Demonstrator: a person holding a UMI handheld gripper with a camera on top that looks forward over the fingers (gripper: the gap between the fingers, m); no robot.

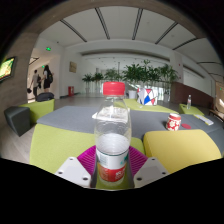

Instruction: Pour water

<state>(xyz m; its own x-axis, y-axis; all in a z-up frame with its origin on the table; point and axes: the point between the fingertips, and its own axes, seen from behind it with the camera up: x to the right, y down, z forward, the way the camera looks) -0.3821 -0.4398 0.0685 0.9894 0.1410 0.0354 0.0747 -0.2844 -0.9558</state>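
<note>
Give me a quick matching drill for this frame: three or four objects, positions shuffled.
Things:
1. clear bottle with red-white label
2. red-lidded container
3. small red cup
4. potted plants

Places:
A. off to the right of the bottle on the table
B. between the claw fingers
C. along the far wall
D. straight beyond the bottle

Pairs: 1-B, 2-D, 3-A, 4-C

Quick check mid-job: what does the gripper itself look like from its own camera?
The gripper shows two pale grey, blocky fingers, each with a magenta pad on its inner face. No cables, markings, hand or sleeve are visible.
</note>
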